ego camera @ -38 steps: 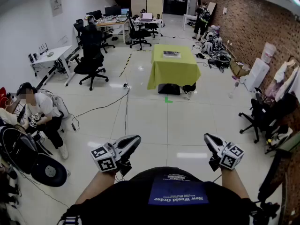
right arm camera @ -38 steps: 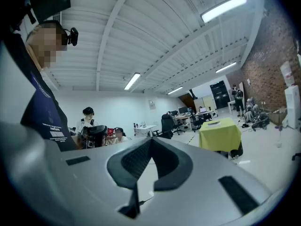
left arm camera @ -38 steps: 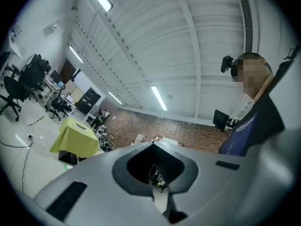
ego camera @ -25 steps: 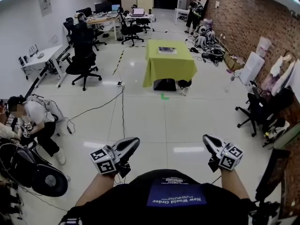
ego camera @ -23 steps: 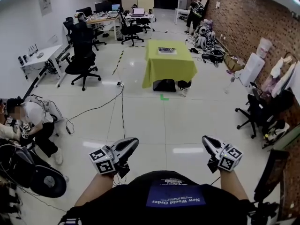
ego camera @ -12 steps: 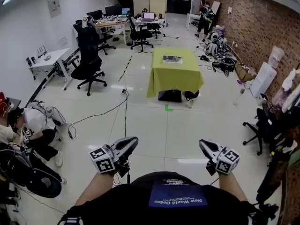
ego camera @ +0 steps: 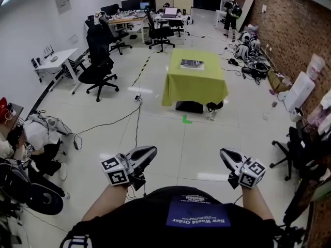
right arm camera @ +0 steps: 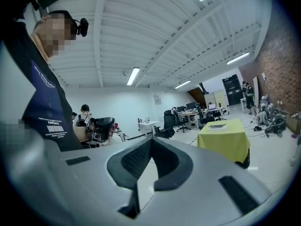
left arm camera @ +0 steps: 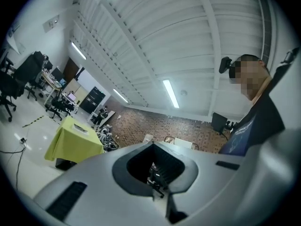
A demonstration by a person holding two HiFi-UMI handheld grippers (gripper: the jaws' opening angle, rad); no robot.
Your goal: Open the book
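The book (ego camera: 192,63) lies flat and shut on the far part of a tabletop (ego camera: 199,84) draped in a yellow-green cloth, out in the middle of the room and well apart from both tools. Under the cloth, at the near side, a black box (ego camera: 189,106) sits on the floor, and a green tape mark (ego camera: 186,120) is stuck to the tiles just in front of it.

The left tool (ego camera: 151,150) is held low in the head view, above the person's dark shirt, pointing roughly toward the tabletop. Its own view shows the jaws pressed together with nothing between them. The right tool (ego camera: 223,153) is held level with it on the other side, and its jaws also meet along a closed seam and grip nothing. The cube with square markers shows at the back of each tool.

A cable (ego camera: 137,119) runs across the pale floor between the tools and the tabletop. Black office chairs (ego camera: 98,68) stand to the left beside a white desk (ego camera: 54,61), and a seated person (ego camera: 36,138) is at the left edge. A brick wall (ego camera: 289,19) lines the right side, with bags and clutter at its foot.
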